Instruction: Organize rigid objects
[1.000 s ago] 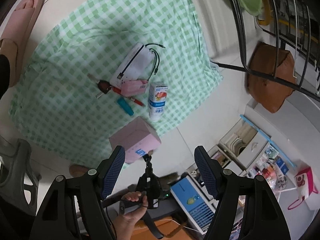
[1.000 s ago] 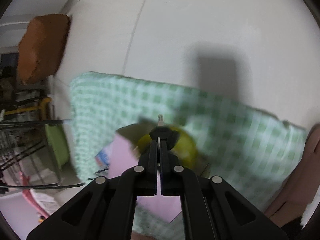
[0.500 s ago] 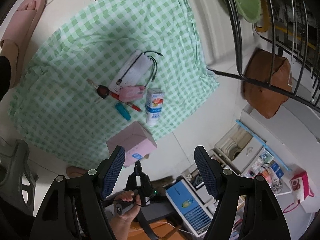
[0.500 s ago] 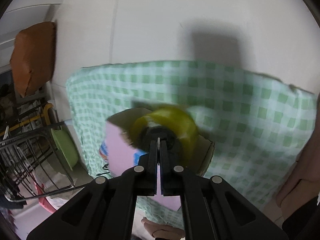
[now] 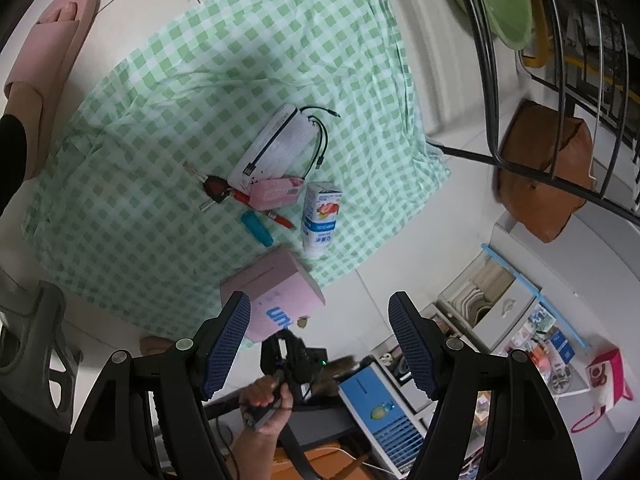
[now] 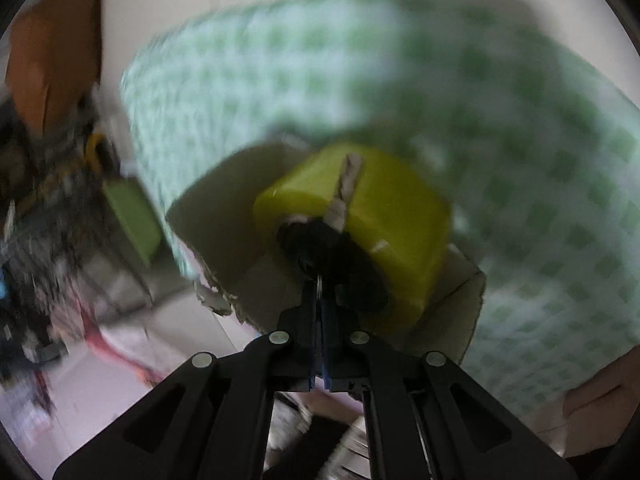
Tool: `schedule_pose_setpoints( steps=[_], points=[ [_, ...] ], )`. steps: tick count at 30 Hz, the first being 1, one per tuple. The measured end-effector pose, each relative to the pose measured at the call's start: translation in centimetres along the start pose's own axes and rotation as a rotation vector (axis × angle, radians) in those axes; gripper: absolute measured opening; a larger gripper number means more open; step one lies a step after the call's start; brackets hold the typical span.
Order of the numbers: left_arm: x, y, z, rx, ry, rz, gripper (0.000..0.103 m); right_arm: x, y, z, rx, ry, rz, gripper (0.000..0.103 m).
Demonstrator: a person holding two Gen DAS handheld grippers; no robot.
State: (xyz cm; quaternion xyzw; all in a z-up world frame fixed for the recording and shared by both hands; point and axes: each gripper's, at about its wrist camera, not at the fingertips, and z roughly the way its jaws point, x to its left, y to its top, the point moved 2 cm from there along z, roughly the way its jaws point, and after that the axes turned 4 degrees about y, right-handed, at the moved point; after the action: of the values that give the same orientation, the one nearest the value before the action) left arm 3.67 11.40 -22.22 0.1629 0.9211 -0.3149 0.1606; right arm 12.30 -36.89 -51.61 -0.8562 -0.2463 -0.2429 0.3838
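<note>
The right tool (image 6: pixel 320 300) is pinched nearly shut on a key (image 6: pixel 344 188) with a dark head, its metal blade pointing out ahead of the fingers; just beyond it sits a yellow roll (image 6: pixel 360 216) inside the open pink box (image 6: pixel 224 216), so the step in hand looks like dropping the key into that box; the view is blurred, and whether the key touches the roll cannot be told.

The left tool (image 5: pixel 320 328) hangs wide open and holds nothing, well above the floor, looking down on the green checked cloth (image 5: pixel 200 80); there the pink box (image 5: pixel 280 292) stands at the cloth's near edge, and further in lie a milk carton (image 5: pixel 322 216), a teal stick (image 5: pixel 258 228), a red pen (image 5: pixel 280 218), a small pink pack (image 5: pixel 276 192), a second bunch of keys (image 5: pixel 214 192) and a white power bank (image 5: pixel 276 148) with its black cable.

Next, as I judge it, the right tool must part its fingers over the box's opening so the key falls inside, clear of the rim; then one of the loose things on the cloth wants fetching.
</note>
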Motion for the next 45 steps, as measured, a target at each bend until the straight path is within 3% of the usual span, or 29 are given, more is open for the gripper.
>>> schedule_pose_setpoints(
  steps=[5,9,10,11,12,14,15,17,21,29,32,35,37,38,40,45],
  points=[
    [0.1,-0.1,-0.5,0.0,-0.014,-0.006,0.07,4.5,-3.3,2.1,0.073,-0.085,-0.214,0.005],
    [0.1,-0.4,-0.8,0.017,-0.031,0.007,0.07,8.2,-7.8,6.0,0.11,-0.236,-0.403,0.006],
    [0.2,-0.3,-0.9,0.02,-0.033,0.006,0.07,8.5,-8.8,7.0,0.117,-0.267,-0.434,0.011],
    [0.4,-0.3,-1.1,0.018,-0.035,0.001,0.07,8.7,-9.8,8.2,0.109,-0.316,-0.464,0.031],
    [0.5,-0.1,-1.3,0.013,-0.037,-0.004,0.07,8.5,-10.6,9.2,0.092,-0.379,-0.486,0.042],
    [0.7,0.1,-1.6,0.002,-0.039,-0.008,0.07,7.7,-12.0,11.0,0.08,-0.452,-0.499,0.06],
    [0.7,0.1,-1.7,-0.001,-0.042,-0.01,0.07,7.1,-12.4,11.5,0.058,-0.49,-0.492,0.061],
    [0.7,0.1,-2.0,0.0,-0.053,-0.012,0.07,5.8,-12.9,11.6,0.021,-0.525,-0.463,0.059],
    [0.9,0.0,-2.7,0.013,-0.075,-0.014,0.07,5.2,-12.9,9.9,-0.063,-0.49,-0.431,0.058],
    [2.0,0.9,-4.3,-0.013,-0.095,-0.03,0.07,6.0,-13.5,9.5,-0.002,-0.522,-0.482,0.059],
    [2.2,1.0,-4.6,-0.021,-0.094,-0.036,0.07,6.1,-14.0,10.9,0.007,-0.628,-0.585,0.059],
    [2.1,0.8,-4.9,-0.014,-0.102,-0.027,0.07,6.1,-15.2,14.3,0.044,-0.832,-0.765,0.058],
    [2.2,0.8,-5.1,-0.008,-0.105,-0.027,0.07,5.7,-15.9,16.1,0.067,-0.962,-0.892,0.036],
    [2.3,0.9,-5.2,-0.008,-0.107,-0.031,0.07,5.5,-16.4,17.1,0.082,-1.045,-0.968,0.029],
    [2.4,1.1,-5.5,-0.009,-0.11,-0.037,0.07,5.5,-17.1,18.2,0.102,-1.093,-1.022,0.022],
    [2.1,1.2,-5.9,-0.004,-0.123,-0.028,0.07,6.4,-19.1,18.9,0.04,-1.203,-1.077,0.023]
  ],
)
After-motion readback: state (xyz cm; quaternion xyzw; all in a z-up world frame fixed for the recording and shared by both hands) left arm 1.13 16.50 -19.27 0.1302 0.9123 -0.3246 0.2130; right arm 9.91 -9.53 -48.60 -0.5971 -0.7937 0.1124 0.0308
